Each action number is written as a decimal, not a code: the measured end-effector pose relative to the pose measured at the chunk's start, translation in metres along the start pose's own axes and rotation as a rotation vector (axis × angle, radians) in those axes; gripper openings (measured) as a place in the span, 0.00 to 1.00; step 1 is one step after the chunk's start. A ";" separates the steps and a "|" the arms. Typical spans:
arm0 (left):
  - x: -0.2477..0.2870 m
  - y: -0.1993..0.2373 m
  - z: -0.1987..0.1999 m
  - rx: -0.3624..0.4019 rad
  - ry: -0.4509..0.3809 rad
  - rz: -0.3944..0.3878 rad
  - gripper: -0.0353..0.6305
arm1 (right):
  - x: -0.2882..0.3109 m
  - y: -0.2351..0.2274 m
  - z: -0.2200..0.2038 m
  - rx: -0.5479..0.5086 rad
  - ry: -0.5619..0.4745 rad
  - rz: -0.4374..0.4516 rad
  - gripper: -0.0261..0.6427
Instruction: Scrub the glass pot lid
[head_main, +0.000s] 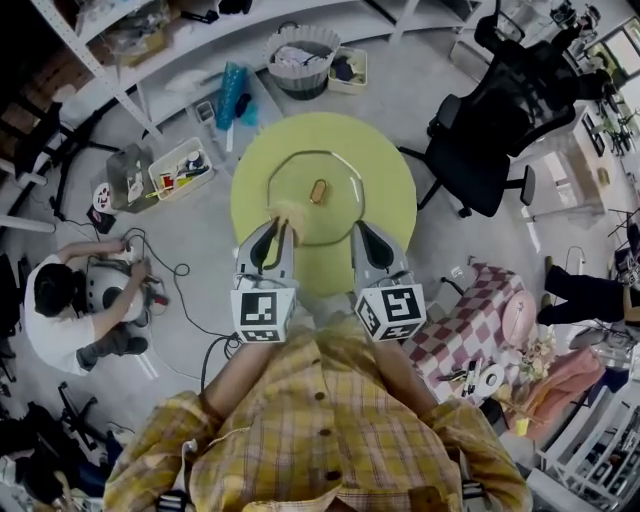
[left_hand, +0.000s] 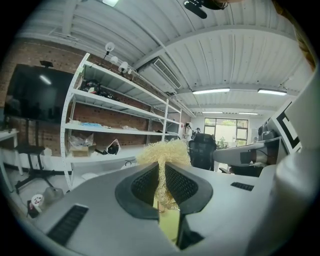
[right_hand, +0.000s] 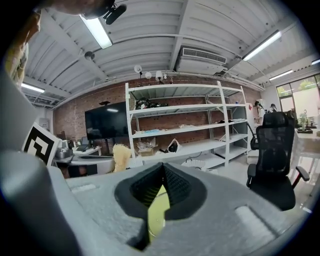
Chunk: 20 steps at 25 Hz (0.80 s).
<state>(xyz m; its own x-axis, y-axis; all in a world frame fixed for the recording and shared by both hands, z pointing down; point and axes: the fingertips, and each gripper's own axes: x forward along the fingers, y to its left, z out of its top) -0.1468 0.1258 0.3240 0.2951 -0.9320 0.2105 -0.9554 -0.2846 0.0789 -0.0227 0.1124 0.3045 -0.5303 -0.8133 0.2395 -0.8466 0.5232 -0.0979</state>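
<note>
A round glass pot lid (head_main: 343, 207) with a small brown knob (head_main: 319, 190) lies flat on a round yellow-green table (head_main: 392, 170). My left gripper (head_main: 282, 230) is shut on a pale yellow fibrous scrubber (head_main: 291, 214), held at the lid's near-left rim. In the left gripper view the scrubber (left_hand: 165, 152) fluffs out above the left gripper (left_hand: 161, 175). My right gripper (head_main: 362, 232) hovers over the lid's near-right rim, shut, with nothing between its fingers. In the right gripper view the right gripper (right_hand: 163, 172) has its tips together, and the scrubber (right_hand: 121, 156) shows to the left.
A black office chair (head_main: 490, 130) stands right of the table. A person (head_main: 70, 300) sits on the floor at left among cables. A basket (head_main: 300, 55) and a crate (head_main: 180, 168) lie beyond the table. A checked cloth (head_main: 470, 320) is at near right.
</note>
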 end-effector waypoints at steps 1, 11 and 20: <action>0.003 0.003 -0.002 -0.006 0.006 0.004 0.12 | 0.005 -0.001 -0.001 0.002 0.007 0.001 0.03; 0.038 0.010 -0.024 -0.007 0.084 0.069 0.12 | 0.044 -0.024 -0.015 0.002 0.043 0.074 0.04; 0.078 -0.004 -0.066 0.016 0.243 0.116 0.12 | 0.067 -0.062 -0.047 0.030 0.087 0.160 0.03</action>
<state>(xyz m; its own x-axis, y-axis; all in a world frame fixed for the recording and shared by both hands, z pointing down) -0.1194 0.0688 0.4042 0.1768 -0.8780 0.4448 -0.9825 -0.1847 0.0259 -0.0037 0.0376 0.3724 -0.6535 -0.6946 0.3008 -0.7534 0.6353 -0.1698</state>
